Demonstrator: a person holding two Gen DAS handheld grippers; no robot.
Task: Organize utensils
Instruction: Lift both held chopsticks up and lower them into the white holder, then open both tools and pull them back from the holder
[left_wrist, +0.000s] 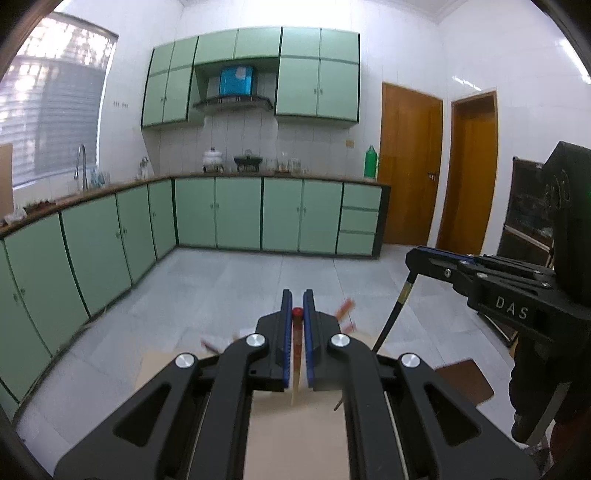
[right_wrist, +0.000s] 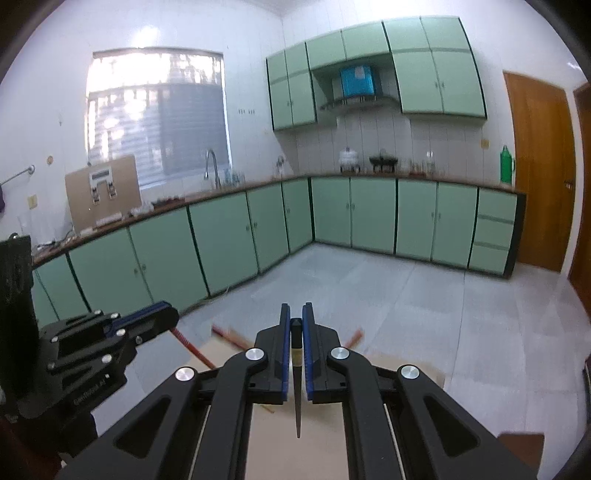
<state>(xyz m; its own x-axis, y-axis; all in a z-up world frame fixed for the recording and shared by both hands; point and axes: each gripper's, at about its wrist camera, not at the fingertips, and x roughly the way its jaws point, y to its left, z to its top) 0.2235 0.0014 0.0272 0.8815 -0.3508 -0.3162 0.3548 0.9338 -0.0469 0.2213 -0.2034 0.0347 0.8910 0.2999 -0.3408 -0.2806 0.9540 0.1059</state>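
Observation:
My left gripper (left_wrist: 297, 295) is shut on a red-topped chopstick (left_wrist: 296, 343) that hangs down between its blue pads, pale at the lower end. My right gripper (right_wrist: 295, 308) is shut on a black chopstick (right_wrist: 296, 387) that tapers to a point below. Each gripper shows in the other's view: the right one (left_wrist: 413, 260) with the black chopstick (left_wrist: 391, 314) hanging, the left one (right_wrist: 168, 314) with the red chopstick (right_wrist: 190, 345). Both are held above a pale wooden table (left_wrist: 295, 435). More reddish chopsticks (right_wrist: 231, 336) lie blurred at the table's far edge.
The table also shows in the right wrist view (right_wrist: 321, 443). Beyond it are a grey tiled floor (left_wrist: 236, 295), green cabinets (left_wrist: 236, 214) along two walls and wooden doors (left_wrist: 410, 166). A brown stool or board (left_wrist: 467, 380) sits at the right.

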